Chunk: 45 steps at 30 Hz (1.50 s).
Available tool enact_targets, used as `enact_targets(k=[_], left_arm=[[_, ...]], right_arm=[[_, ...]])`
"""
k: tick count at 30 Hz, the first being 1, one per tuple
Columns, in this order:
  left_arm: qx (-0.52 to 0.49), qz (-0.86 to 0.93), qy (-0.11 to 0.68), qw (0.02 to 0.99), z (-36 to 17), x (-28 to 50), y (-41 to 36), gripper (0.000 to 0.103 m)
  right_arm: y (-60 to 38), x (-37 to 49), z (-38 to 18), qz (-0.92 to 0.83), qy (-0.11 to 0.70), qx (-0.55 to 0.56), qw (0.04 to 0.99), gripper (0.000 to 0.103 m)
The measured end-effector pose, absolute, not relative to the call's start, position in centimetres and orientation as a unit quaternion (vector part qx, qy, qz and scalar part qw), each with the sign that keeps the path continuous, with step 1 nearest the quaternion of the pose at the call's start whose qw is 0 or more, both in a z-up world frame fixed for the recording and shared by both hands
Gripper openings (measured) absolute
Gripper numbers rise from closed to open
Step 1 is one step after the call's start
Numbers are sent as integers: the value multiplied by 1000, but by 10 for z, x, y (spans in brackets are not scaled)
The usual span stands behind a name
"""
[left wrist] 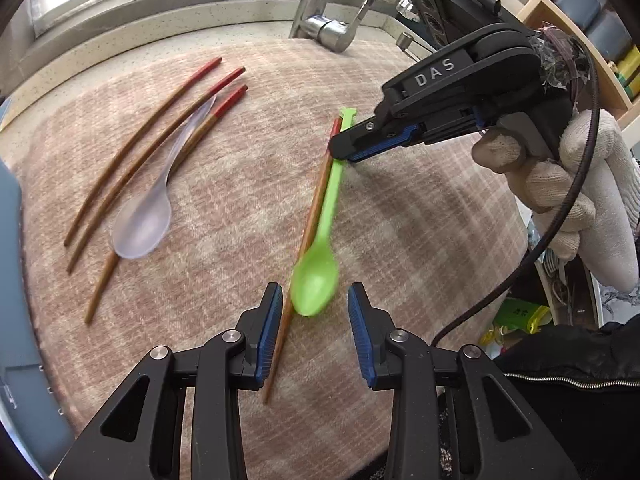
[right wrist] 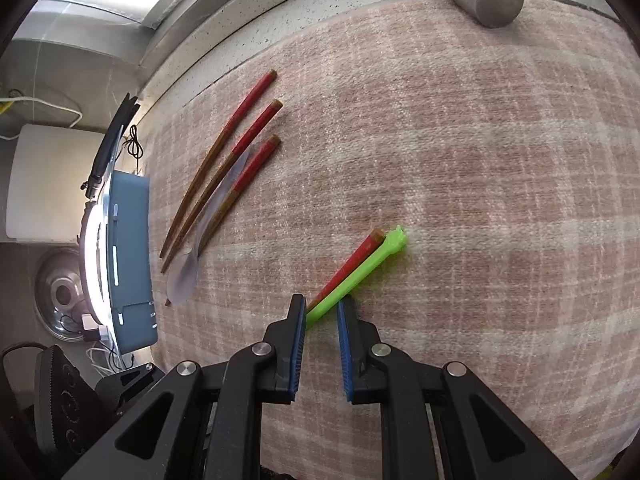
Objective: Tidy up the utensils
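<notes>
The right gripper is clamped on the green spoon and a chopstick beside it. The left gripper stands apart, empty. Three chopsticks and a clear spoon lie loose on the cloth.

My right gripper at the green spoon

Its jaws stand narrow around the spoon handle and one red-tipped chopstick, both lying on the checked cloth.

Speckled pale table, pink plaid cloth spread over it, three red-tipped chopsticks and clear spoon grouped left, fourth chopstick touching green spoon near centre.
</notes>
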State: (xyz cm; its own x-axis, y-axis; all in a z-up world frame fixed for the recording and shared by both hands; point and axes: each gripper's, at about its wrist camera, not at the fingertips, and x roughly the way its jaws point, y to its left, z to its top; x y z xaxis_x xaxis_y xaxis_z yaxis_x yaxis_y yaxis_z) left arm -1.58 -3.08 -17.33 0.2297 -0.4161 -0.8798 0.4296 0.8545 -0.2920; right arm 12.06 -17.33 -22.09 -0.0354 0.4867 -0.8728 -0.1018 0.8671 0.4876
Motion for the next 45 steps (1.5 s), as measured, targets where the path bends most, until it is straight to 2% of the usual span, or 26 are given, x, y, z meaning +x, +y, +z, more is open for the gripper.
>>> enact_targets(k=[2,14,15,21,25,30,38,45], left_arm=[[17,-269,557,785,-174,-13,-36,32],[63,-286,551,782,-171,18,-59,32],[66,-290,551,779,-171,20,-61,28],[102,-292,563,767,-183,31,-78,21],[120,-278,566,767,-189,32,-80,9],[95,-253,566,779,-188,36,-63,8],[76,-245,570,781,-189,36,-52,8],[46,-238,560,792,-185,40,-46,6]], right_arm=[[-181,121,-221,210,688,138,681,10],[-200,103,-218,194,693,162,675,12],[-200,101,-218,193,693,170,673,12],[-202,91,-231,176,699,205,662,12],[-201,89,-234,170,695,218,663,12],[-185,89,-233,172,691,197,674,12],[-153,93,-223,185,671,97,712,14],[-150,90,-220,196,655,78,725,9]])
